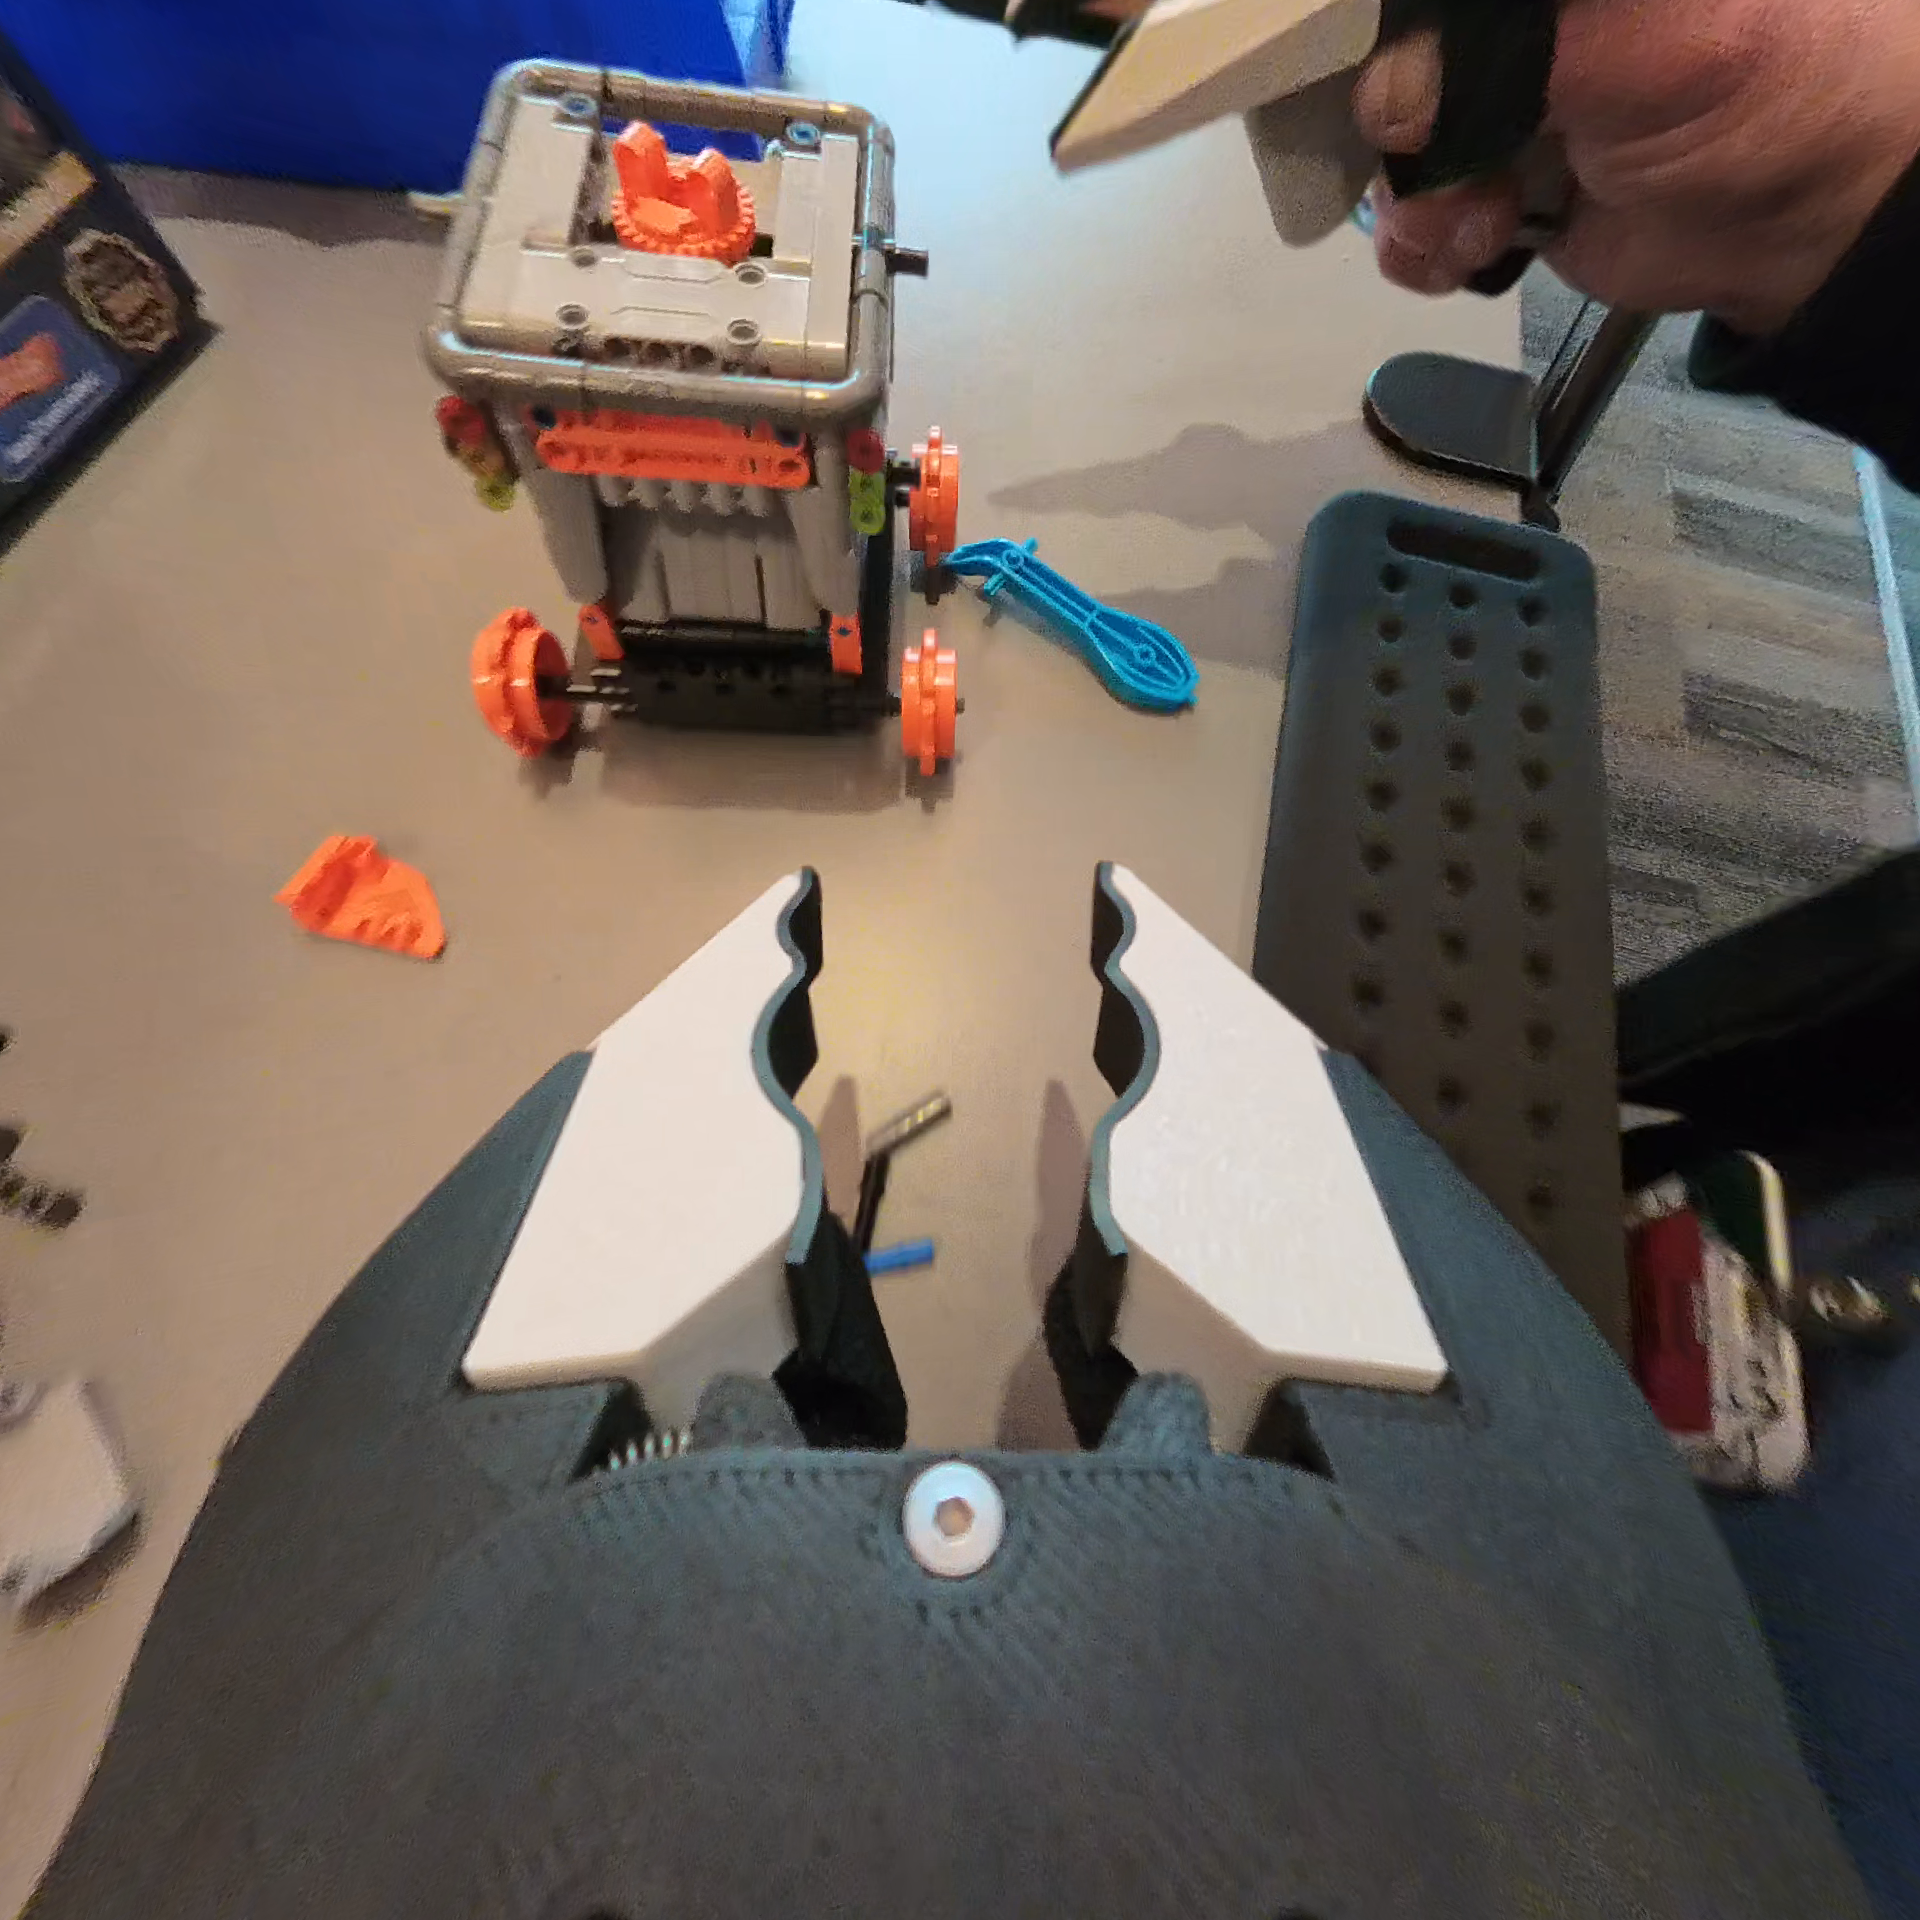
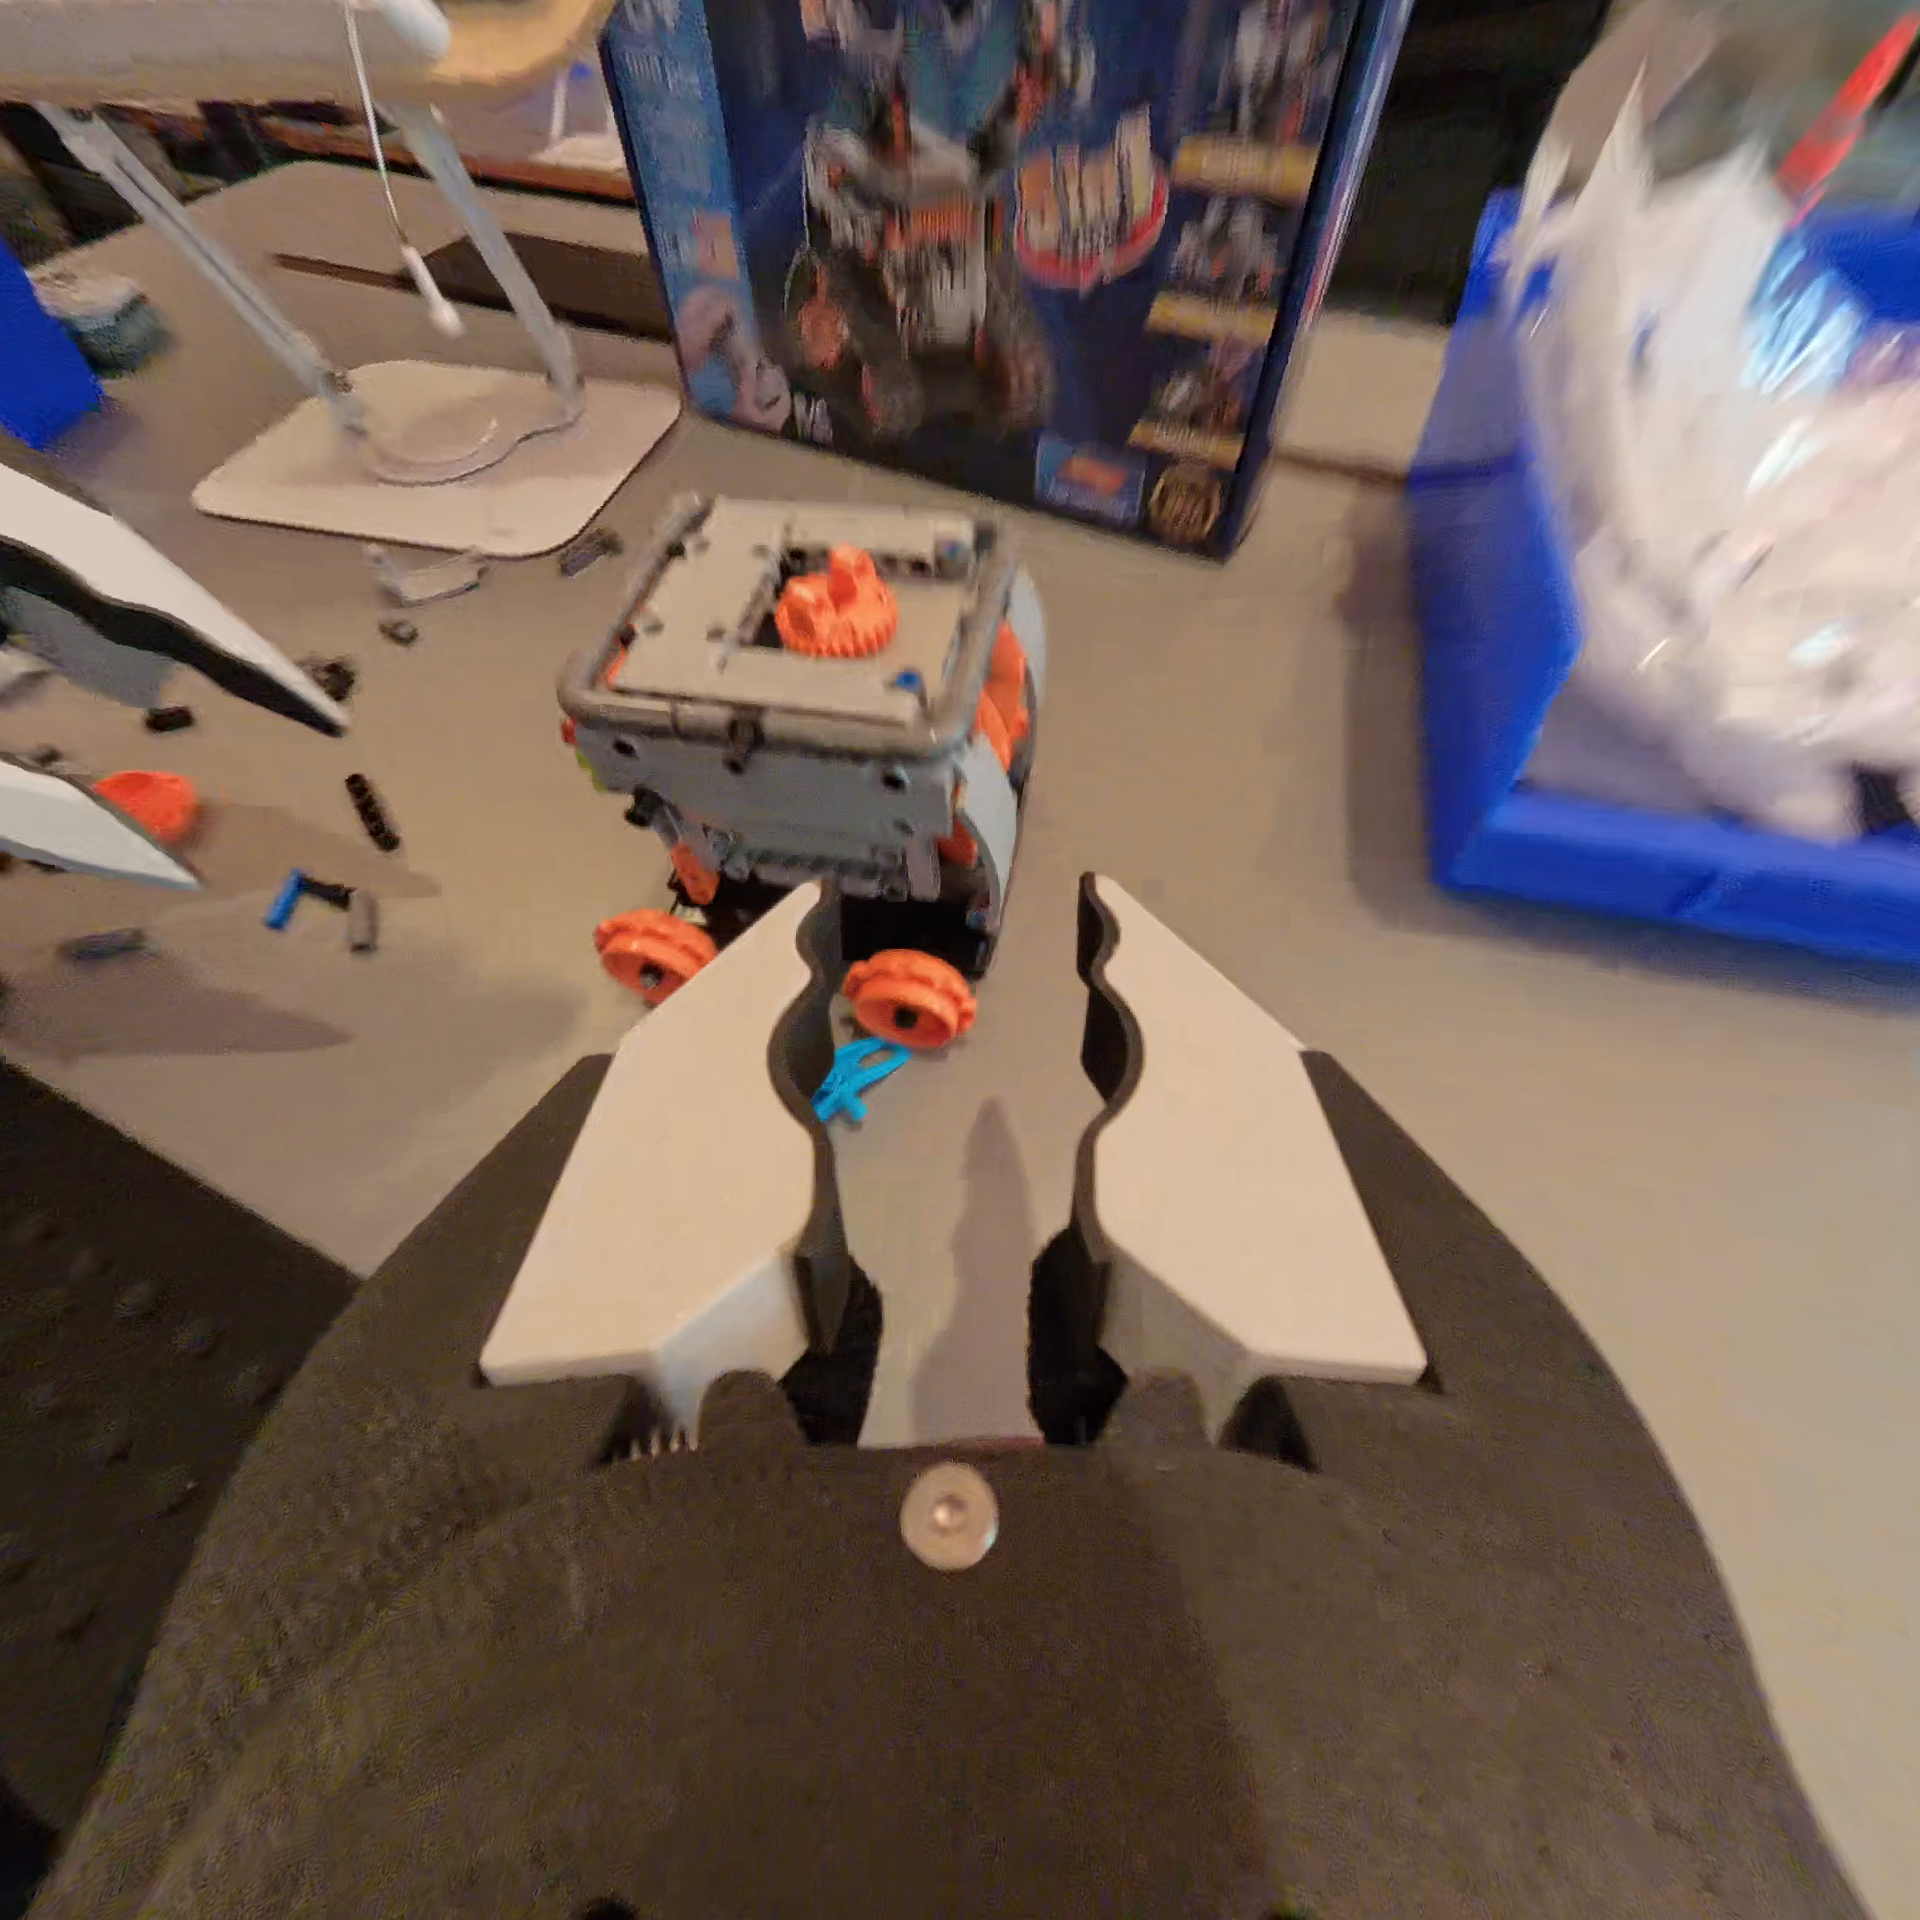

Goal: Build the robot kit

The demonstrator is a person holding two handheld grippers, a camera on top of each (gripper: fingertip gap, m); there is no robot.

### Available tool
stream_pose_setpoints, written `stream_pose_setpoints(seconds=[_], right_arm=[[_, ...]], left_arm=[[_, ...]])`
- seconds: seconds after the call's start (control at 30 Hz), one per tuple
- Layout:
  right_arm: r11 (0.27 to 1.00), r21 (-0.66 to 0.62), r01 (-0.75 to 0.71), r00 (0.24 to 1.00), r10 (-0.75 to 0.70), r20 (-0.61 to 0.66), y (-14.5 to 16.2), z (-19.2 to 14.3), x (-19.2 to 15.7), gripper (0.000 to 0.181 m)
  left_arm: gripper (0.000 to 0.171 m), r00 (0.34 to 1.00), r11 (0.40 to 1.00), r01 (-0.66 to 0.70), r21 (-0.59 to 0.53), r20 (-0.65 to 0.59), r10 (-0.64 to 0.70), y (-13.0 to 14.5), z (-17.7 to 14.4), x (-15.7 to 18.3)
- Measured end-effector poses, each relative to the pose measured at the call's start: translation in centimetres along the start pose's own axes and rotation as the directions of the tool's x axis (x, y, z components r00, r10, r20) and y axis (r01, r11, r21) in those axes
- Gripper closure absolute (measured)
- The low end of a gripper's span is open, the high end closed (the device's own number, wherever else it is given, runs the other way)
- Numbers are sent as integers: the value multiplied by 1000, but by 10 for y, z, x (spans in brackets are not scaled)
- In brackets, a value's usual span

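A grey and orange brick-built model (image 1: 665, 416) with orange wheels stands on the grey table; it also shows in the right wrist view (image 2: 810, 707). A blue flat part (image 1: 1081, 623) lies just right of it, seen also in the right wrist view (image 2: 857, 1075). My left gripper (image 1: 956, 894) is open and empty, above the table in front of the model. Small pins (image 1: 899, 1174) lie under it. My right gripper (image 2: 951, 904) is open and empty, close to the model's orange wheel (image 2: 909, 997). The right gripper also shows in the left wrist view (image 1: 1195, 83), held by a hand.
An orange part (image 1: 364, 899) lies left on the table. A black perforated chair arm (image 1: 1444, 831) is at the right. A printed box (image 2: 997, 239), a blue bin (image 2: 1507, 727) with plastic bags, a white stand base (image 2: 436, 457) and loose small pieces (image 2: 332, 894) surround the model. Across from one pair of fingers to the other is roughly 20 centimetres.
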State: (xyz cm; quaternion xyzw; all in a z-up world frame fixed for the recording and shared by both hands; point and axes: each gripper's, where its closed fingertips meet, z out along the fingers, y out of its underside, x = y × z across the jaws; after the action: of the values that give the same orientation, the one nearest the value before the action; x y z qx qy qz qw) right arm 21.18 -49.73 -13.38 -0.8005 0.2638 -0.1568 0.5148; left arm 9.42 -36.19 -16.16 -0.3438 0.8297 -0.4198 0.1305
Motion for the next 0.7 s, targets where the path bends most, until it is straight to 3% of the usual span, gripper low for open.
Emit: stream_pose_setpoints(seconds=[0.07,0.23,0.33,0.43,0.7], right_arm=[[995,-80,-63,995,69,68,22,14,3,135],[978,-204,-31,983,66,168,64,43,-6,138],[978,-208,-25,974,71,215,70,53,-14,150],[983,-185,-1,969,47,244,69,56,-18,153],[985,-165,55,961,-8,277,45,49,-17,165]], left_arm=[[113,999,998,24,-57,-25,-25,-1,29,0],[114,992,974,118,-193,-12,-123,16,84,-7],[131,985,967,169,-193,1,-172,19,100,-10],[152,982,968,187,-166,-7,-191,12,105,-10],[156,977,976,209,-63,-40,-211,-7,90,-8]])
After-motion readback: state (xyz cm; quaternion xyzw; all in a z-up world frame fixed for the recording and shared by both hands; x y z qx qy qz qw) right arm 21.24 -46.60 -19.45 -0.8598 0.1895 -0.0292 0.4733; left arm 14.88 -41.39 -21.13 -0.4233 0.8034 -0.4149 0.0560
